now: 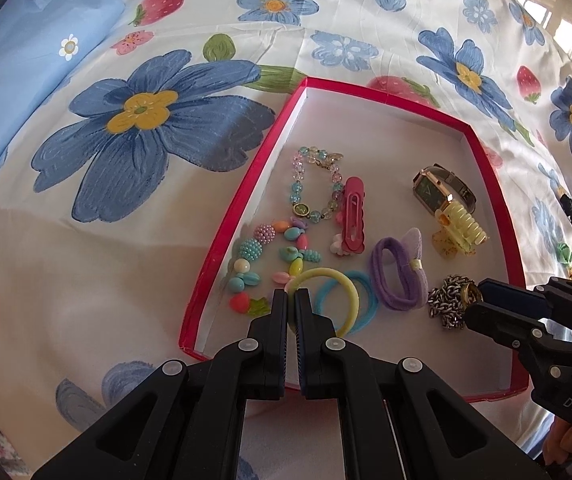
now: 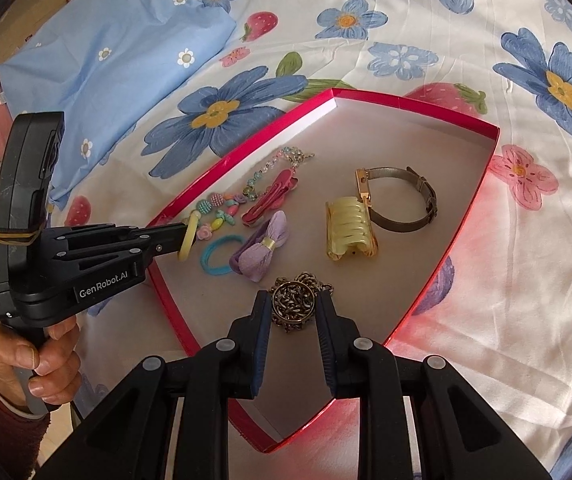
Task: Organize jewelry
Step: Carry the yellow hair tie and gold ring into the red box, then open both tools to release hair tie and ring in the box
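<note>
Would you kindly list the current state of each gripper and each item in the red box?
left gripper: shut on yellow hair tie, lifted
right gripper: shut on gold ring, above chain
chain: heaped on box floor
red box: open, lidless
watch: strap buckled, on its side
yellow claw clip: closed
pink hair clip: closed, flat
blue hair tie: lying flat

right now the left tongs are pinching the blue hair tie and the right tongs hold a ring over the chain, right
Not quite. The left tongs are pinching the yellow hair tie, not the blue hair tie, which lies loose in the red box. The right wrist view shows this best. The right tongs do hold a ring over the chain.
</note>
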{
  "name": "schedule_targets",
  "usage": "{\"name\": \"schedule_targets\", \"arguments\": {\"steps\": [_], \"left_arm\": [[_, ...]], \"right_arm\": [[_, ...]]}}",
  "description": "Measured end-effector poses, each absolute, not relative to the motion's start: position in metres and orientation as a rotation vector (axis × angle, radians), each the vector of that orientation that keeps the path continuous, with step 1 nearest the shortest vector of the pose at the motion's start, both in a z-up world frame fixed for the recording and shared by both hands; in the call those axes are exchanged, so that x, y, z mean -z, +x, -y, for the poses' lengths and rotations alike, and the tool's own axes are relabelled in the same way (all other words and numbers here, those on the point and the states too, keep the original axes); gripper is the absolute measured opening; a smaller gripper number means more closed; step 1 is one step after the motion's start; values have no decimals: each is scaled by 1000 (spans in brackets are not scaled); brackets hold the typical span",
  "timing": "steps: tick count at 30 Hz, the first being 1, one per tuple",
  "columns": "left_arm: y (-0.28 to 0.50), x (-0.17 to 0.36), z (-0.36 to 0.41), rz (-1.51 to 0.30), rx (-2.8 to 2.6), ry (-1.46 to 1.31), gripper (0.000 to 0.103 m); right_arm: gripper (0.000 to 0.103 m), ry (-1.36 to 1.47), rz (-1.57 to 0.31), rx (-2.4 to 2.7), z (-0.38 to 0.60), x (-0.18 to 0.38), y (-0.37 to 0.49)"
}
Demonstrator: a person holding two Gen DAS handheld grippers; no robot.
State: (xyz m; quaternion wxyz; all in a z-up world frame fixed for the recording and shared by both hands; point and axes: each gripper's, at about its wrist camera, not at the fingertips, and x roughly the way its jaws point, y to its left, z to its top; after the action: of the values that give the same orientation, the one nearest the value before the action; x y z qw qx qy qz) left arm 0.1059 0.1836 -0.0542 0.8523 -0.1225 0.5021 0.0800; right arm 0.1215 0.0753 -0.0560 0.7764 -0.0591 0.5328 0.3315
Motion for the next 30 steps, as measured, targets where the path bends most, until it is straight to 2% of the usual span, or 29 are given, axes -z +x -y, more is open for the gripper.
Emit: {"name": "schedule_targets", "arguments": {"steps": [15,17,19,30], "left_arm": [[113,63,-179,-1087,-181,-245,6],[113,63,-179,-1087,-178,-248,9],[112,62,-179,-1085,-183,-247,22],[112,62,-179,-1085,-185,-244,23]], "right_arm": [[23,-193,-1161,-715,-86,59,121],[23,-197,-1162,-717,-86,59,121],[23,-196,-1162,-717,-86,59,121],[24,-190,-1163,-719,-85,60,122]]}}
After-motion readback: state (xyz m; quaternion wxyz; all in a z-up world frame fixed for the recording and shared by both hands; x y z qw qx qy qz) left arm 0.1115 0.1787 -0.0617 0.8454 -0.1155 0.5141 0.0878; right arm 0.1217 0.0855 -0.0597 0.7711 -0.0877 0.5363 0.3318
